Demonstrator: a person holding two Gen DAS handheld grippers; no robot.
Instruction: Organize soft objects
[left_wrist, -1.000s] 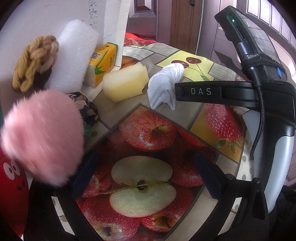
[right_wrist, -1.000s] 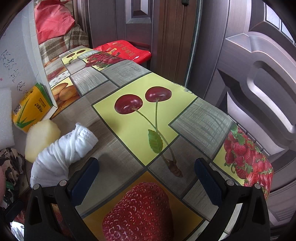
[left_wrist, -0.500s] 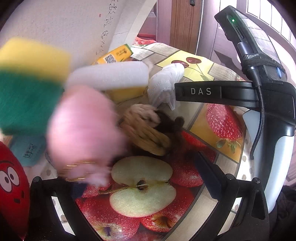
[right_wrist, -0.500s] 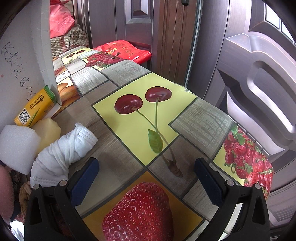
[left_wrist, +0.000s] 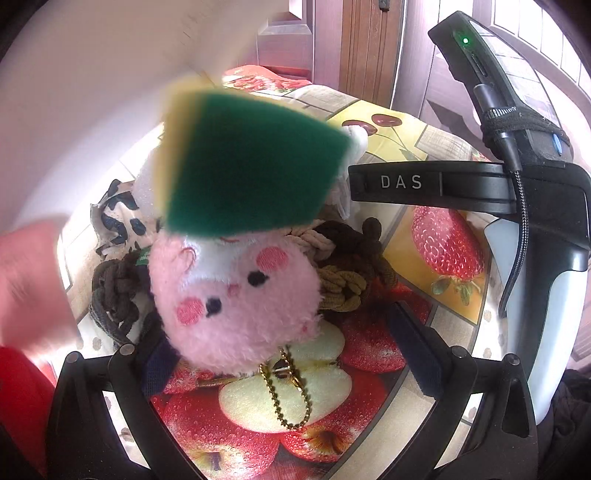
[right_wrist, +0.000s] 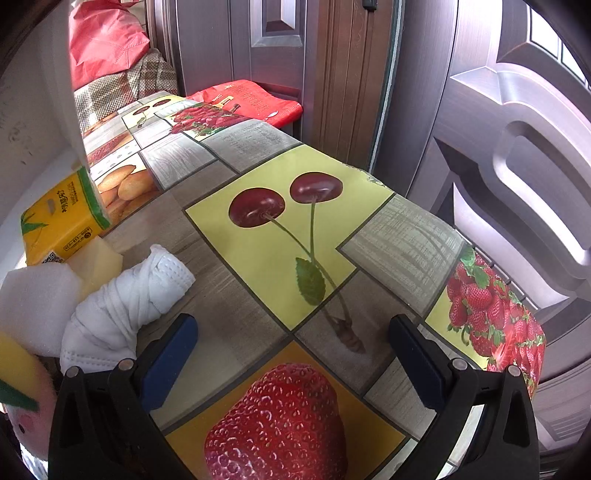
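Soft objects are tumbling out of a tilted white container (left_wrist: 92, 74) onto the fruit-print table. A pink plush face (left_wrist: 236, 291) with a gold bead chain lies just beyond my open left gripper (left_wrist: 291, 365), touching its left finger. A green and yellow sponge (left_wrist: 251, 166) is in mid-air above it, blurred. Brown and tan knotted ropes (left_wrist: 351, 258) lie behind the plush. My right gripper (right_wrist: 291, 358) is open and empty over the table; a rolled white cloth (right_wrist: 125, 302), white foam (right_wrist: 37, 299) and a yellow tissue pack (right_wrist: 62, 221) lie to its left.
A black-and-white patterned cloth (left_wrist: 118, 214) lies at the left. A red plush (left_wrist: 22, 398) fills the lower left corner. The right gripper's black handle (left_wrist: 535, 206) stands at the right of the left view. A door and a red bag (right_wrist: 251, 99) lie beyond the table's far edge.
The white container has tipped further. The pink plush and ropes have landed on the table in front of my left gripper, and the sponge has fallen toward the middle. My grippers have not moved.
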